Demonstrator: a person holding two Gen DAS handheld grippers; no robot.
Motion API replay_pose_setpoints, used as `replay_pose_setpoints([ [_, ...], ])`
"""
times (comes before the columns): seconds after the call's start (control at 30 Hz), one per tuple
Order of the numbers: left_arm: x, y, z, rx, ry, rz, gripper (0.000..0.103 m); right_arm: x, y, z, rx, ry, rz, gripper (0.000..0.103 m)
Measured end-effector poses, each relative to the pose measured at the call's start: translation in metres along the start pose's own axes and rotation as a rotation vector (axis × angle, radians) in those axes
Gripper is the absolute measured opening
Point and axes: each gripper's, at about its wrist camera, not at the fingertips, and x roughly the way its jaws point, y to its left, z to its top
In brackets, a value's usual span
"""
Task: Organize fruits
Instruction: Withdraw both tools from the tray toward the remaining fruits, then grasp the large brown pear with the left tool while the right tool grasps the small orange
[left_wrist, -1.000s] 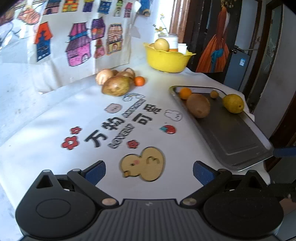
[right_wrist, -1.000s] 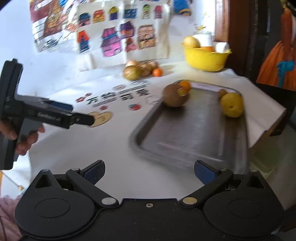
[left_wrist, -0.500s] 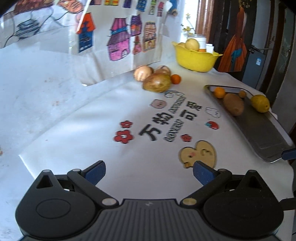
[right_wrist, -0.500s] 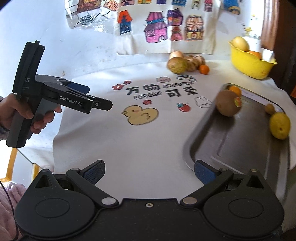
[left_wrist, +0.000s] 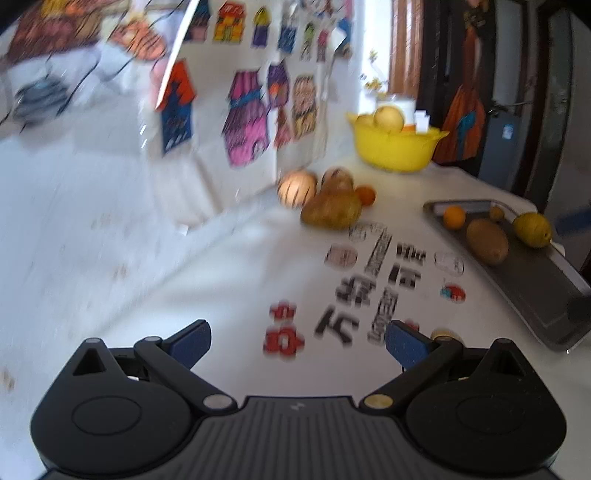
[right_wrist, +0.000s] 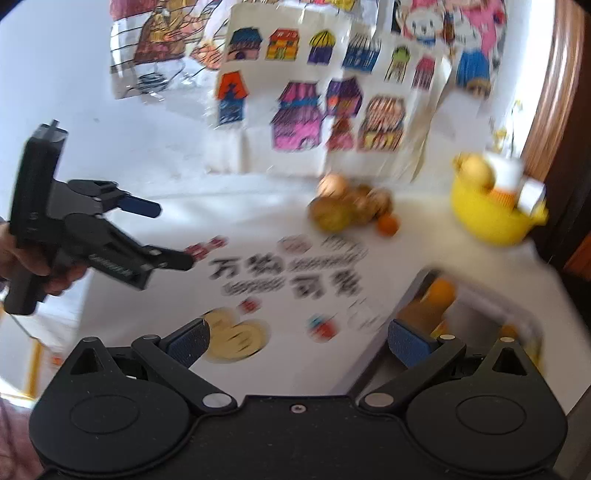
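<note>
A grey metal tray (left_wrist: 532, 291) at the right holds a small orange (left_wrist: 454, 217), a brown kiwi (left_wrist: 487, 242), a yellow lemon (left_wrist: 532, 229) and a tiny brown fruit (left_wrist: 496, 213). A loose pile by the wall has a potato (left_wrist: 331, 211), an onion (left_wrist: 296, 185) and a small orange (left_wrist: 365, 195). My left gripper (left_wrist: 297, 341) is open and empty over the white cloth. My right gripper (right_wrist: 298, 341) is open and empty near the tray's corner (right_wrist: 421, 280). The left gripper also shows in the right wrist view (right_wrist: 162, 236).
A yellow bowl (left_wrist: 397, 147) with fruit and white cups stands at the back. The white cloth (left_wrist: 229, 280) has printed characters and stickers. Children's drawings (left_wrist: 243, 118) hang on the wall behind. The table edge drops off right of the tray.
Both grippers have swung left and moved forward over the cloth, toward the wall. Both views are blurred with motion. No fruit has moved.
</note>
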Motion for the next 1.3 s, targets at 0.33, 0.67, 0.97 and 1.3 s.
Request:
replay_pose_setpoints([
  [0.33,0.041,-0.016,0.037,0.174,-0.127,-0.025,0.102,0.051,-0.06,0.031,-0.101,-0.011,-0.091,0.102],
  [0.67,0.11,-0.036,0.066,0.344,-0.157,-0.071,0.102,0.127,-0.099,0.053,-0.266,-0.009,-0.104,0.102],
  [0.97,0.146,-0.041,0.076,0.44,-0.111,-0.132,0.102,0.174,-0.108,0.065,-0.349,-0.001,-0.042,0.091],
  [1.3,0.162,-0.039,0.078,0.451,-0.07,-0.15,0.088,0.202,-0.11,0.071,-0.374,0.04,0.005,0.068],
])
